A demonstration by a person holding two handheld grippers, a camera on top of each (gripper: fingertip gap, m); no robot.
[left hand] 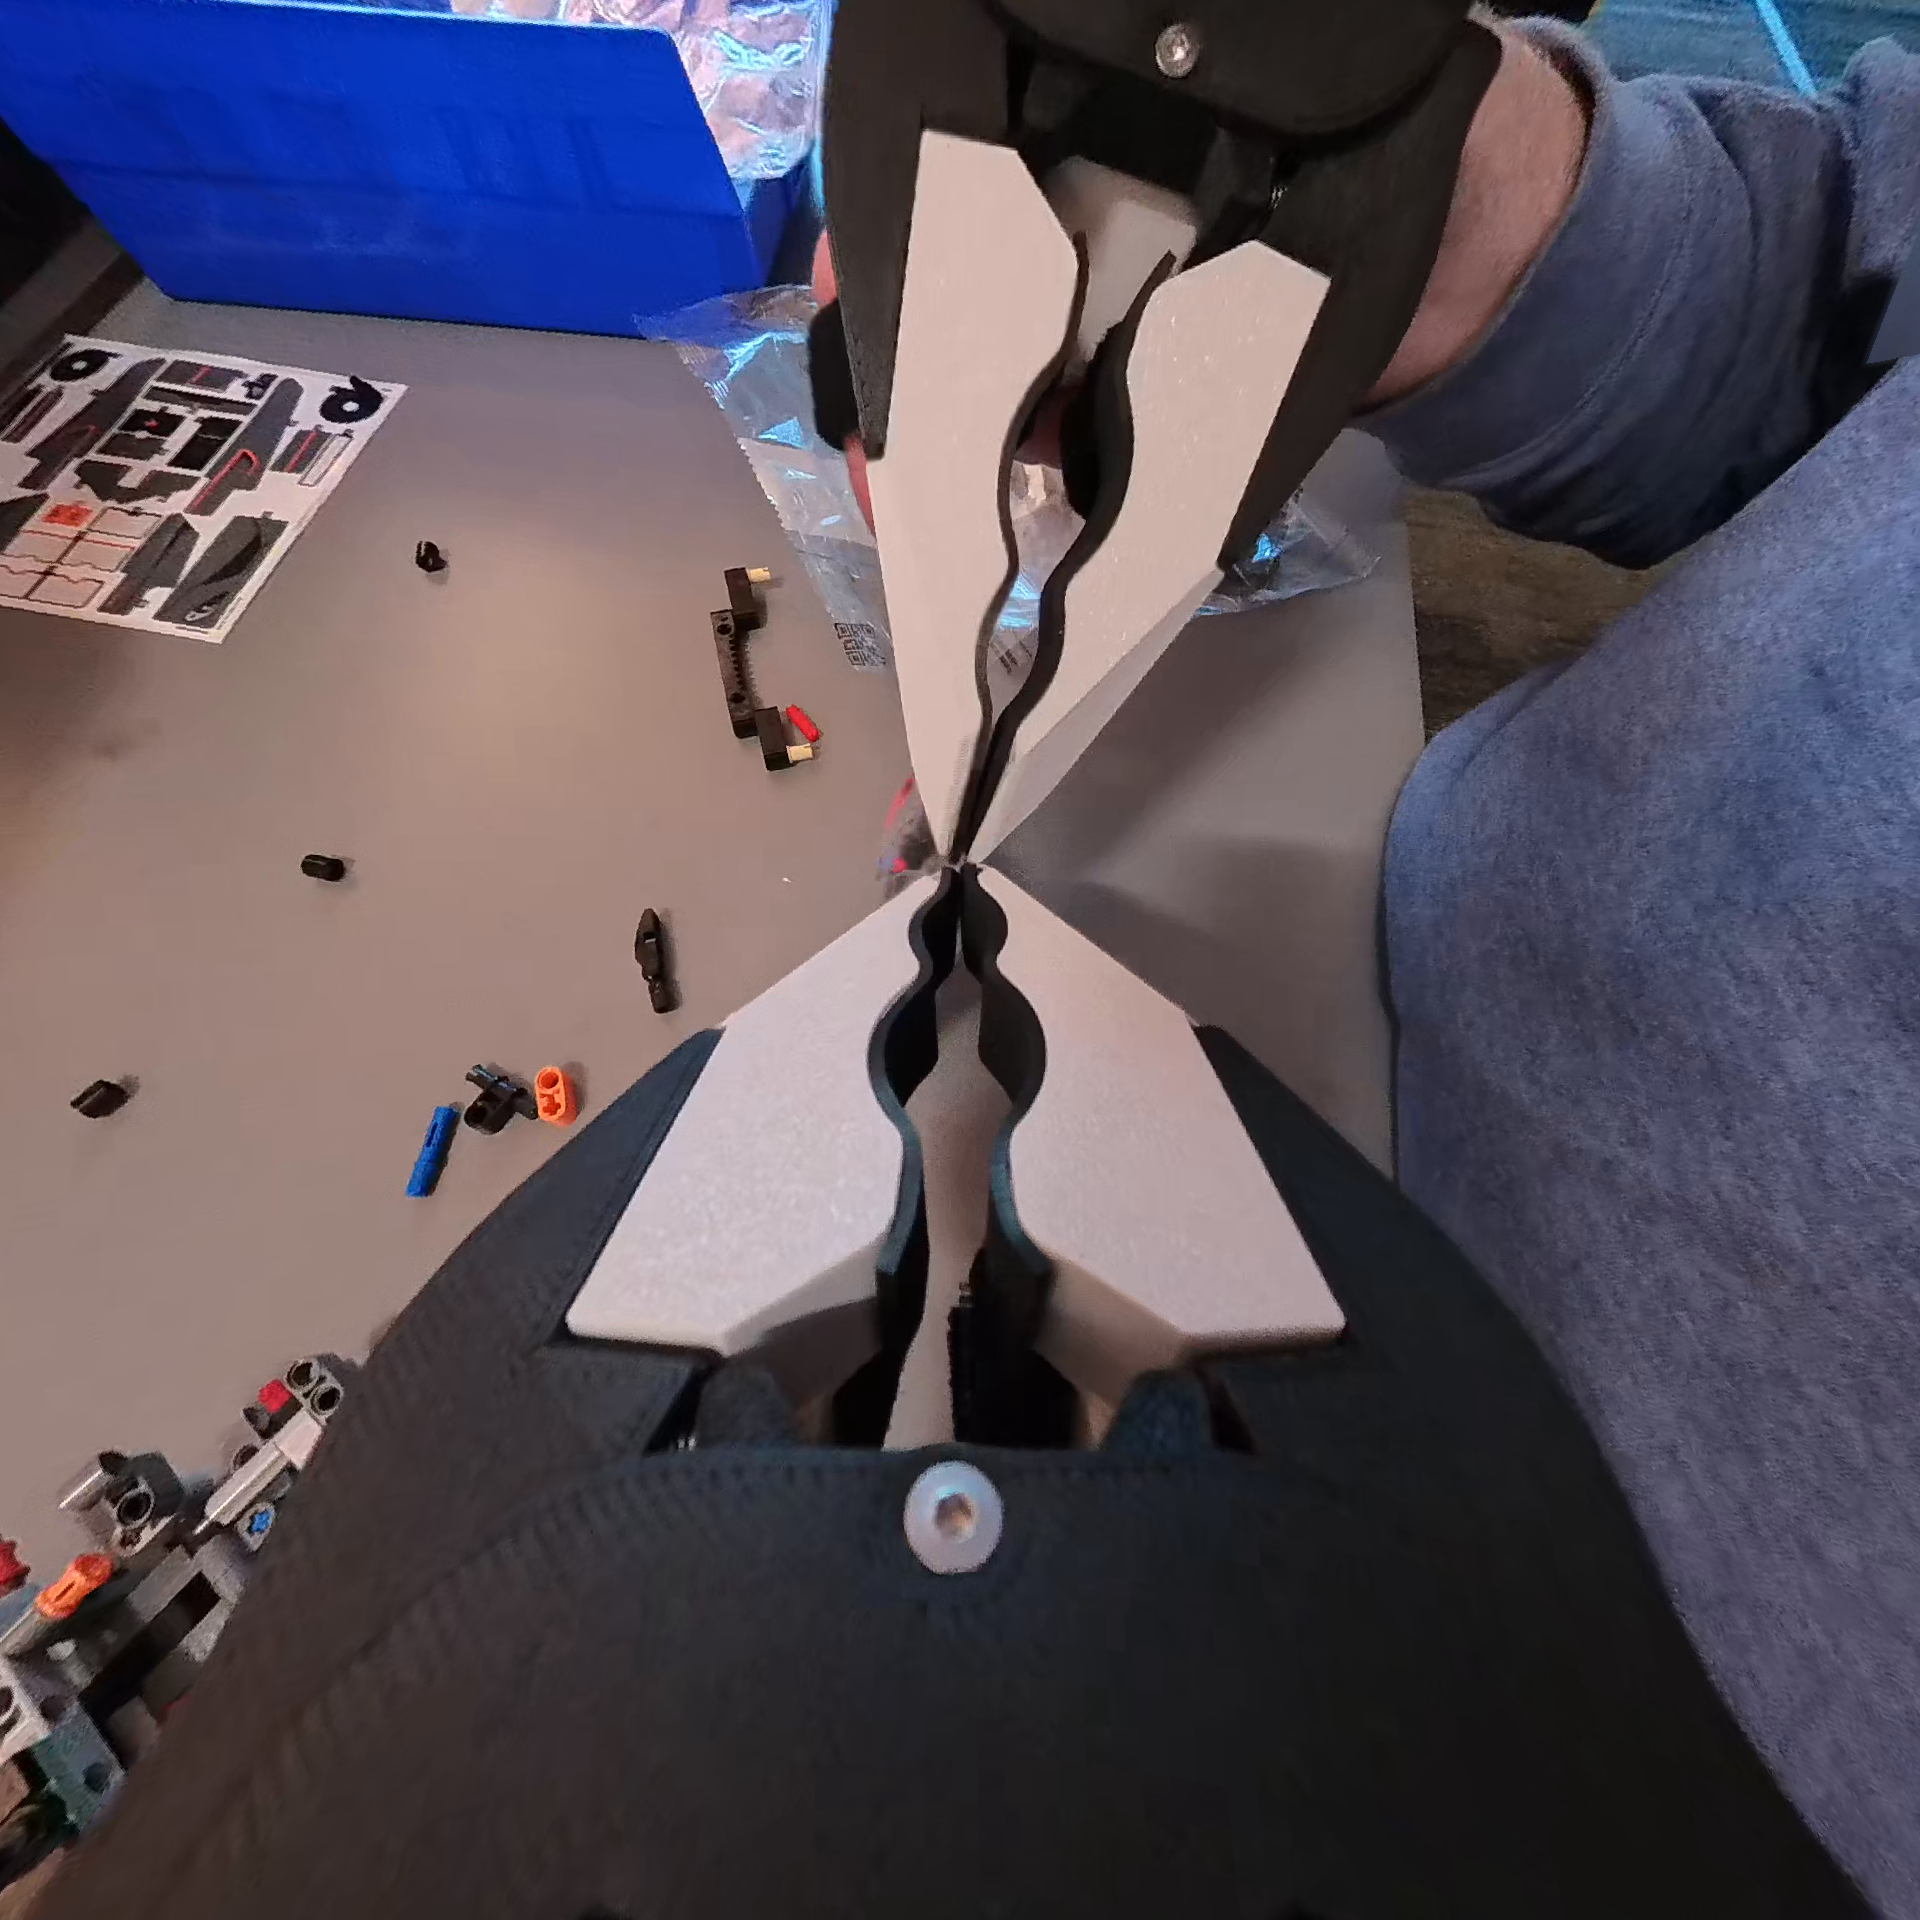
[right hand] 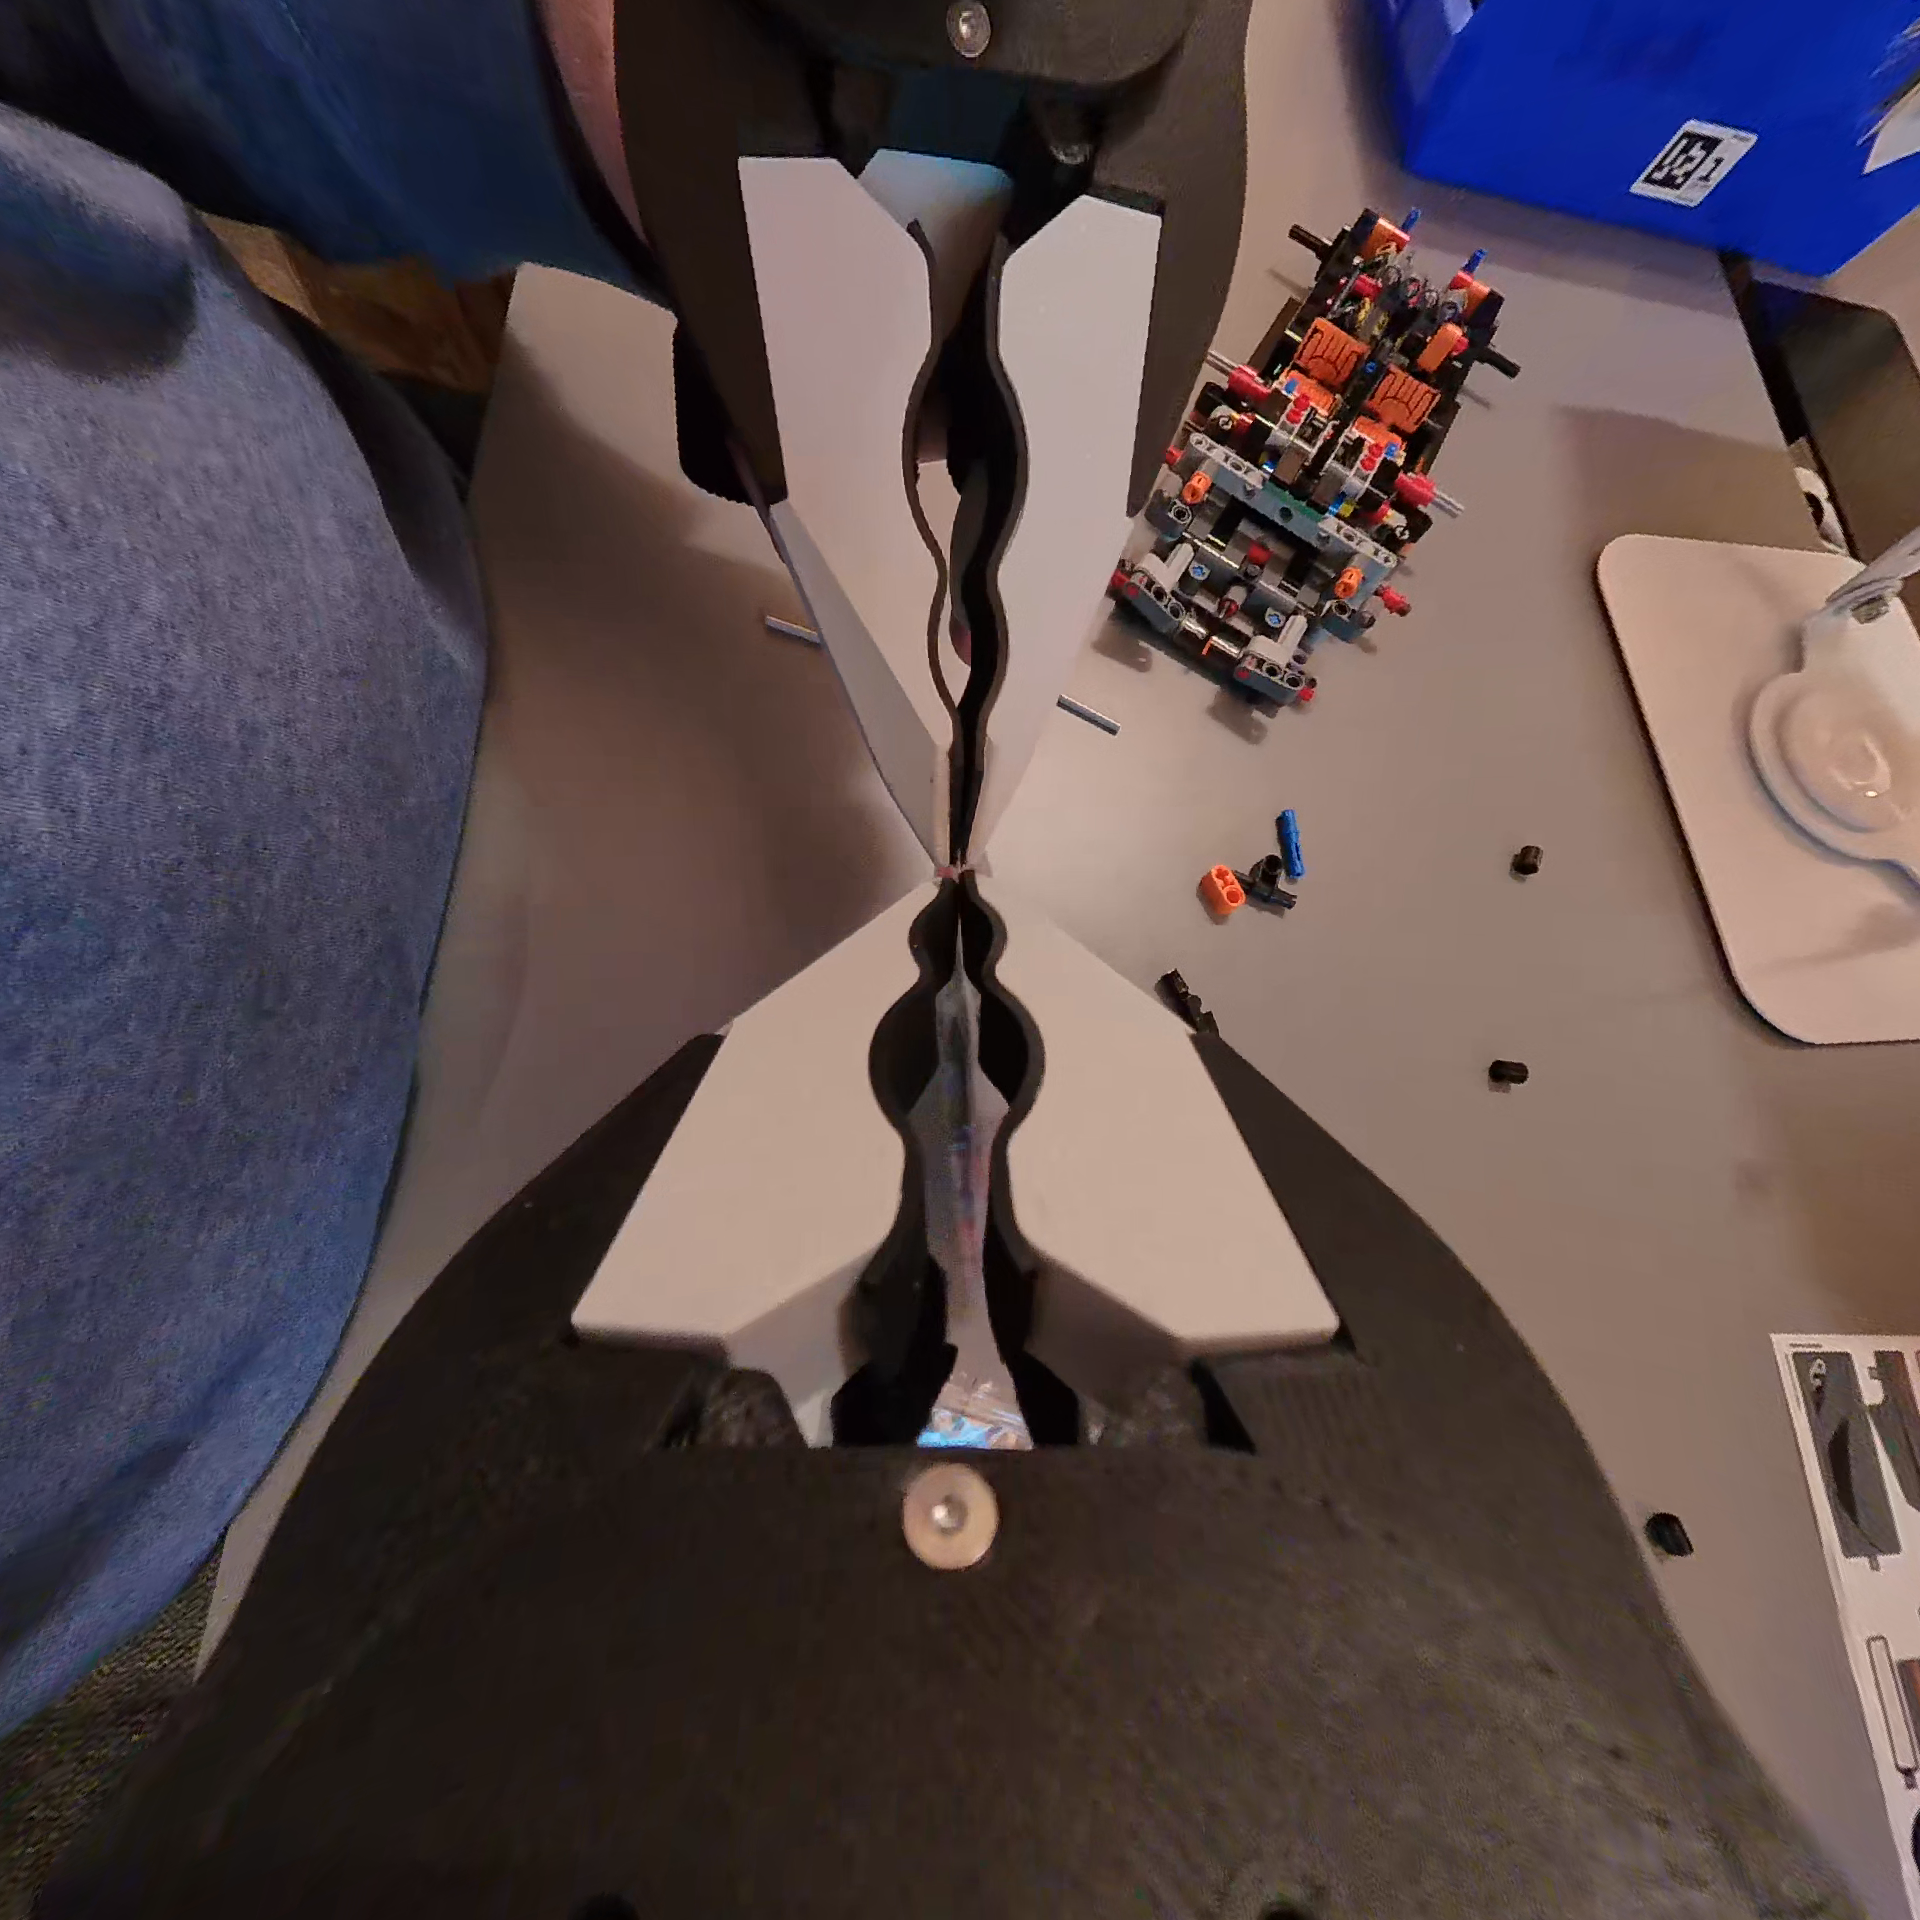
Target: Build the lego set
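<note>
Crinkly clear film is what I am dealing with: a thin bag (left hand: pixel 774 457) of small parts, held up over the grey table (left hand: pixel 468 779) near its front edge. My right gripper (right hand: pixel 956 883) is closed to the tips, with the film running up between its wavy black pads. My left gripper (left hand: pixel 956 883) is closed too, and meets the right one nose to nose. Whether it has the film as well, I cannot make out.

I judge the bag light, limp and slippery. It should be pinched right at its edge, both tips close together, so it tears rather than stretches. The hard little parts inside may spill.

The half-built model (right hand: pixel 1320 468), a knobbly block of grey, black and orange, stands well apart on the table. A blue pin (left hand: pixel 431 1148) and an orange connector (left hand: pixel 554 1094) lie loose, with a glossy sticker sheet (left hand: pixel 177 478) beyond.
</note>
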